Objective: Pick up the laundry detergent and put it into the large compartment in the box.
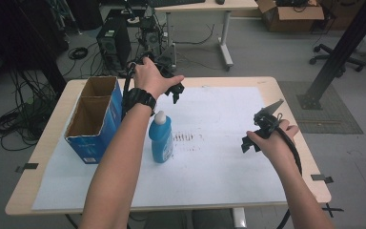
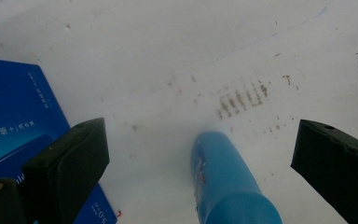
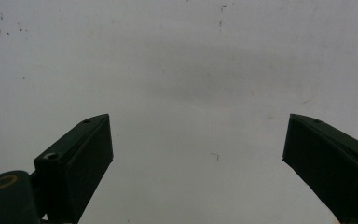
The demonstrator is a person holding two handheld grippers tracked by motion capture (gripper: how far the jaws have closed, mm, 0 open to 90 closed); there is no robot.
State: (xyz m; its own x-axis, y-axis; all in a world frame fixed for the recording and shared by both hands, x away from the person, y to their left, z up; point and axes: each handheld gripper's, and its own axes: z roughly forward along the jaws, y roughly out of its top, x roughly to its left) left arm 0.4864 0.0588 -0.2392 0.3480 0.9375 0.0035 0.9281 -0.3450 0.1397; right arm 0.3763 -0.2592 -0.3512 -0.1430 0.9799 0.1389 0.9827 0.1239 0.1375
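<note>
Upright, blue bottle (image 1: 161,138) capped, beside empty two-compartment box (image 1: 94,119); both grippers' jaws apart, holding nothing.

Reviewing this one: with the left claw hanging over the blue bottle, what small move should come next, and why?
Probably lower the left claw straight down around the bottle. In the left gripper view its jaws stand wide open with the bottle between them but untouched, and the bottle stands upright beside the open box. The right claw is open and holds nothing.

Left tongs (image 2: 200,163) jaws wide apart, right tongs (image 3: 198,161) likewise, both raised
</note>
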